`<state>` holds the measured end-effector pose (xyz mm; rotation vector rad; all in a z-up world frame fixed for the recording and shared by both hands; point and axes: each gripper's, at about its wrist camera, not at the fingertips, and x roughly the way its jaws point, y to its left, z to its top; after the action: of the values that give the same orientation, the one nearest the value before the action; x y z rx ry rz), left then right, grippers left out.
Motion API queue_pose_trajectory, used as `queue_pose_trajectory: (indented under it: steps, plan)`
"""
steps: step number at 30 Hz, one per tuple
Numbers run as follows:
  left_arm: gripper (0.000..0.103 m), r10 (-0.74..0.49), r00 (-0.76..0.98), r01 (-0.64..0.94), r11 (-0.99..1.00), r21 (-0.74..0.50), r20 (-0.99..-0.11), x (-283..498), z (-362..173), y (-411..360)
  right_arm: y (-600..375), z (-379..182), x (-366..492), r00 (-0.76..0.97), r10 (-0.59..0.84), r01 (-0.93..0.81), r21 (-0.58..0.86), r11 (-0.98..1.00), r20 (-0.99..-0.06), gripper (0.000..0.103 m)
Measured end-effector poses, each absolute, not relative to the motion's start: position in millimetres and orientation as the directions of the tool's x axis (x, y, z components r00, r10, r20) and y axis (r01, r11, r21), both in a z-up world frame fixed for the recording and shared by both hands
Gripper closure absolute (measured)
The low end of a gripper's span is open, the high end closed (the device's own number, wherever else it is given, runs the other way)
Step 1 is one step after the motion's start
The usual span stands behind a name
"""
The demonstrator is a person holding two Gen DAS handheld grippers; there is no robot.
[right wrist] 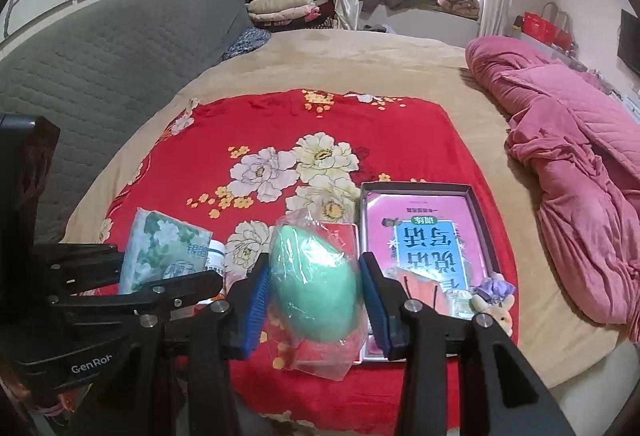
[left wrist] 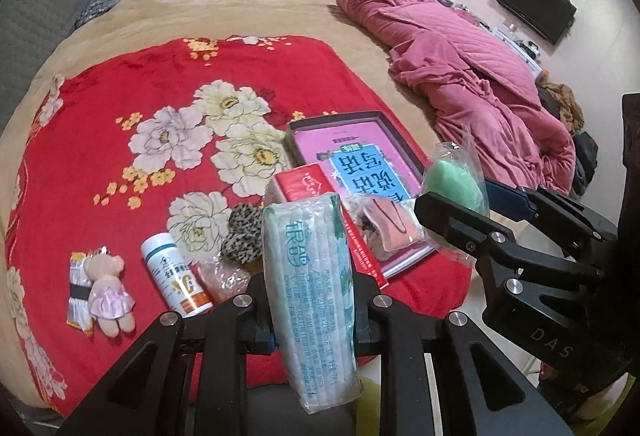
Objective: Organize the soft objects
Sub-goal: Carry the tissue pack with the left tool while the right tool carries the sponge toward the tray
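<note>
Bed (left wrist: 248, 7) w/ tan cover; red floral blanket (left wrist: 100, 139) spread on top, items on it, L to R:

- Small plush bear in pink dress (left wrist: 108, 288), lying on an orange-white sachet (left wrist: 76, 276).
- White plastic bottle w/ orange label (left wrist: 176, 276), on its side, just beside bear.
- Leopard-print fuzzy item (left wrist: 244, 236), next to clear crinkled plastic wrap (left wrist: 224, 276).
- Red-white carton (left wrist: 304, 183), touching box edge.
- Shallow dark-rimmed open box (right wrist: 480, 211): holds pink booklet w/ blue panel (right wrist: 424, 236); on near end a pink cloth item in clear wrap (left wrist: 384, 228); small plush toy w/ purple bit (right wrist: 496, 300) at near right corner, in or just at rim, can't tell.
- Crumpled pink quilt (left wrist: 480, 87), far R of bed, well apart.

Tongs:
- Left tongs (left wrist: 310, 316): narrow, clamped on white-green wrapped tissue pack (left wrist: 312, 300), pack upright, off the blanket.
- Right tongs (right wrist: 316, 300): moderately apart, blue pads (right wrist: 256, 304) pressing both sides of mint-green egg-shaped sponge in clear plastic bag (right wrist: 316, 288), held above blanket, near box's left side.
</note>
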<state>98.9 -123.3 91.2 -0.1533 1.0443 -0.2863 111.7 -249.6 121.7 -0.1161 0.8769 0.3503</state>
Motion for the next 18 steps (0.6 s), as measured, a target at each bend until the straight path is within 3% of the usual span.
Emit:
queue_pose_trajectory:
  steps: [18]
  plan:
    - [0.079,-0.330,0.470,0.253,0.939,-0.233,-0.818,130,104,-186,-309,131,124,0.647,0.146,-0.226,-0.006,0.974,-0.748,0.059]
